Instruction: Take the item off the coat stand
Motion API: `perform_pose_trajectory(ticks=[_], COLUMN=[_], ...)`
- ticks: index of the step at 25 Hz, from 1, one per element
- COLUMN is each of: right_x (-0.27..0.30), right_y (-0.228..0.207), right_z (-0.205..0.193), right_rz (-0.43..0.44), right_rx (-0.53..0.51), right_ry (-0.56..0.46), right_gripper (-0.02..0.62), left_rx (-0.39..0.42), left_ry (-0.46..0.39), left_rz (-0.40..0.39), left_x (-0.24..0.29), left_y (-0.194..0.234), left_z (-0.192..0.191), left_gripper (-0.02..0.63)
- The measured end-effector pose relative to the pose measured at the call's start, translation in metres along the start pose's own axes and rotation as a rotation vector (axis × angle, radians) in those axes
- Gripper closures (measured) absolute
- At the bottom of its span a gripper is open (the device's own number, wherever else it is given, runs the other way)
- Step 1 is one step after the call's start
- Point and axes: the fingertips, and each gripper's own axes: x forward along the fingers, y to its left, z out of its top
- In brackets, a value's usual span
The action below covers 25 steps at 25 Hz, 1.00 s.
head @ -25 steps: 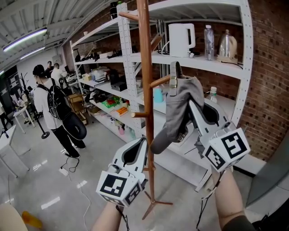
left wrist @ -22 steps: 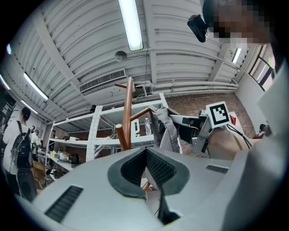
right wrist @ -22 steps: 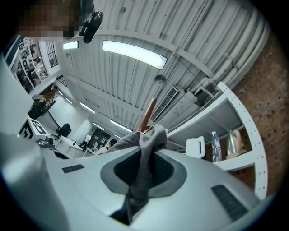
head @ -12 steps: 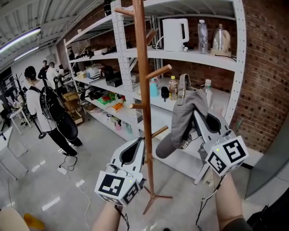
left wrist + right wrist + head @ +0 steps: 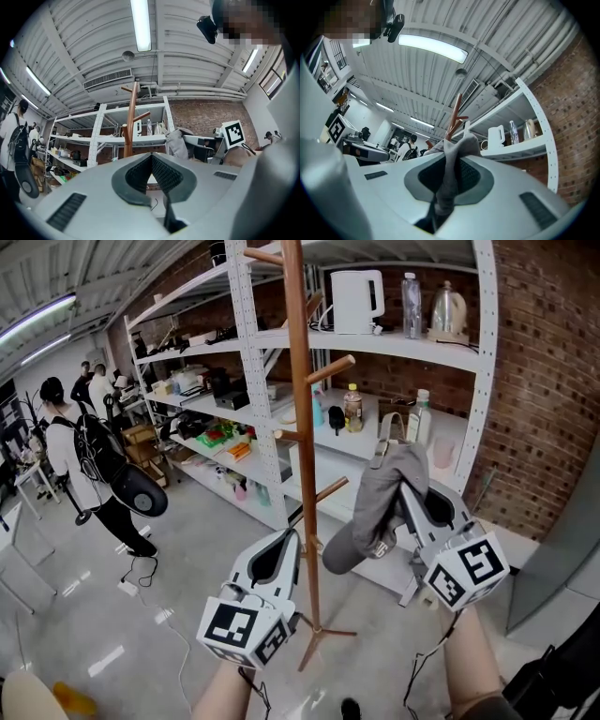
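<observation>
The wooden coat stand (image 5: pixel 302 427) rises in the middle of the head view, its pegs bare. A grey cap (image 5: pixel 380 502) hangs to the right of the pole and touches no peg. My right gripper (image 5: pixel 398 470) is shut on the cap's fabric. In the right gripper view the cap (image 5: pixel 452 173) is pinched between the jaws, with the stand (image 5: pixel 454 119) behind it. My left gripper (image 5: pixel 295 535) sits low, close beside the pole, shut with nothing in it. The left gripper view shows the stand (image 5: pixel 131 122) and the cap (image 5: pixel 176 142) ahead.
White metal shelving (image 5: pixel 253 381) stands behind the stand, with a white kettle (image 5: pixel 354 301) and bottles on top. A brick wall (image 5: pixel 553 381) is at the right. People (image 5: pixel 89 460) stand far left on the grey floor. The stand's feet (image 5: pixel 314 638) spread below my grippers.
The cap has come off its peg and moved down and to the right, away from the pole, still in my right gripper. The left gripper has barely moved.
</observation>
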Motion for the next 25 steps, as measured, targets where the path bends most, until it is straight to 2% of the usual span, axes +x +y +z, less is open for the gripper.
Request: perform_pose_trajectory(ticks=[5,11,17,25], right_x=[-0.016,-0.049,-0.059,-0.105], right_y=[0.029,0.084,0.097,0.14], right_z=[-0.004,-0.014,-0.014,-0.023], right_rz=[0.007,0.003,-0.011,-0.051], right_rx=[-0.002,-0.009,0.001,-0.012], right_ry=[0.015,0.04,0.076,0.134], right_gripper=[0.558,0.558,0.558,0.558], left_rx=[-0.018,-0.033,-0.066,-0.112], left_ry=[0.022,0.026,0.058,0.056], left_rz=[-0.005,-0.024,-0.04,-0.102], left_x=[-0.025,-0.079,-0.086,-0.122], left_y=[-0.005,-0.009,-0.011,-0.033], left_z=[-0.004,-0.008,0.0,-0.008], left_gripper=[0.6,0.6,0.6,0.6])
